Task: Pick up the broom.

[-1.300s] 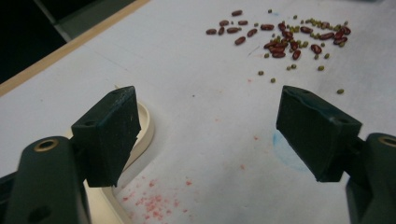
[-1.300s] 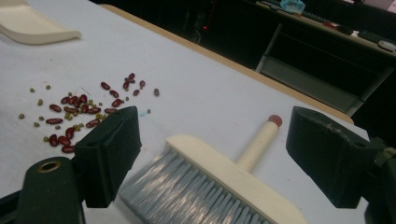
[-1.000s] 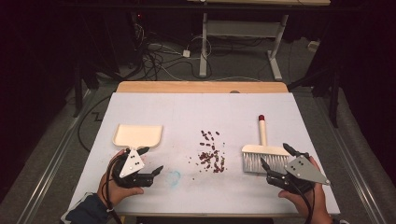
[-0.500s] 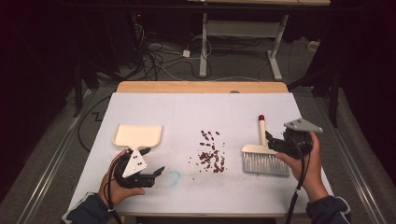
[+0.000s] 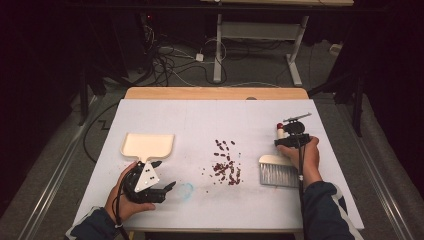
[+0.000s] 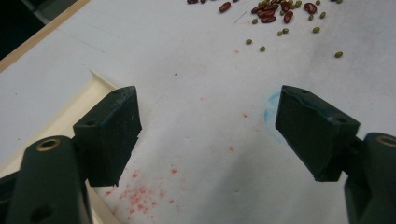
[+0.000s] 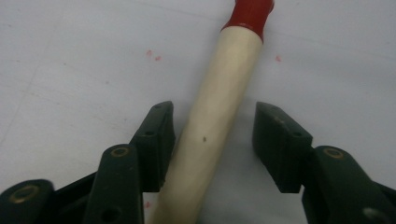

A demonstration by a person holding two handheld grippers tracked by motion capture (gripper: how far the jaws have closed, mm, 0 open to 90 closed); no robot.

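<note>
A white-covered table [image 5: 210,120] holds a cream plastic dustpan [image 5: 147,146] at left, scattered red and green beans [image 5: 226,162] mid-table, and a cream-handled, red-tipped hand brush [image 5: 276,169] at right. The right gripper [image 7: 212,140] straddles the brush handle, jaws parted. The left gripper [image 6: 208,135], jaws spread wide, hovers beside the dustpan.

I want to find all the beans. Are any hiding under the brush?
None show around the brush: the beans lie in a loose pile to its left on the white table. What sits beneath its bristles is covered, so I cannot tell.
</note>
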